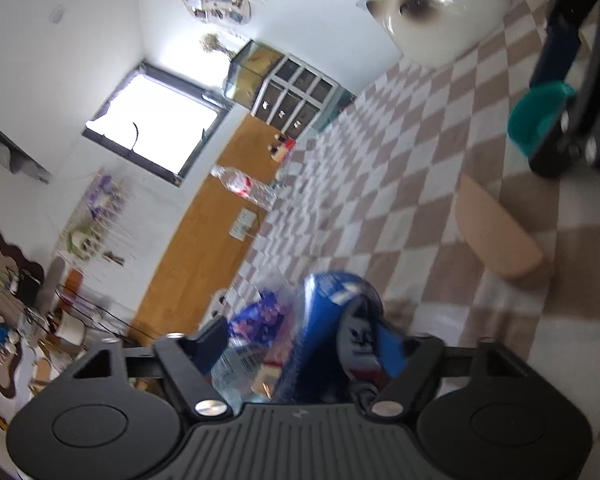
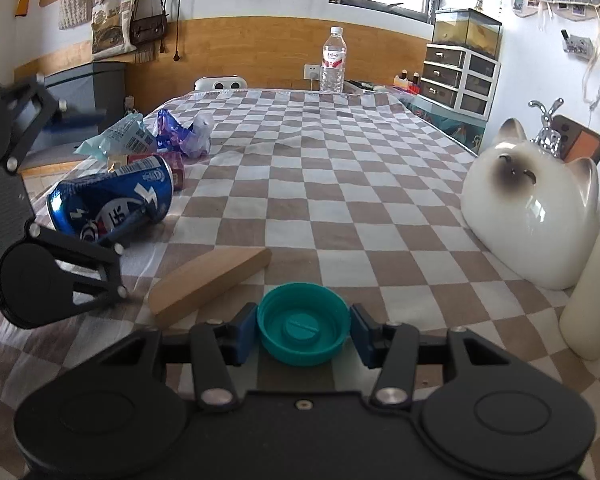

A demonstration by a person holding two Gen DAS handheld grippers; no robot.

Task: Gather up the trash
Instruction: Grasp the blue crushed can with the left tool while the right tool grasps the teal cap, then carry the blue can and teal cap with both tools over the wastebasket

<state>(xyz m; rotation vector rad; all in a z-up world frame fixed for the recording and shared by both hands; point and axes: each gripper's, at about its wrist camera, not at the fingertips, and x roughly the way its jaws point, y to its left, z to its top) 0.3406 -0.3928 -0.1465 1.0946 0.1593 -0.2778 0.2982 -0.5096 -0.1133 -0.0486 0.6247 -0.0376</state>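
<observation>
A dented blue drink can [image 2: 112, 204] lies on its side on the checked cloth [image 2: 320, 168]. My left gripper [image 2: 116, 166] stands open around it: one finger rests against the can, the other is well off it. In the left wrist view the can [image 1: 332, 316] sits between the fingers of the left gripper [image 1: 304, 338], close to the right pad [image 1: 390, 346]. My right gripper [image 2: 303, 336] is shut on a teal bottle cap [image 2: 303, 330], hollow side up, just above the cloth. Crumpled purple and pale-blue wrappers [image 2: 172, 134] and a small red box [image 2: 177, 166] lie behind the can.
A wooden block [image 2: 210, 280] lies between the two grippers. A white ceramic cat [image 2: 532, 208] and a pale cylinder [image 2: 592, 292] stand at the right edge. A water bottle [image 2: 333, 60] stands at the far end, with drawers [image 2: 460, 80] beyond.
</observation>
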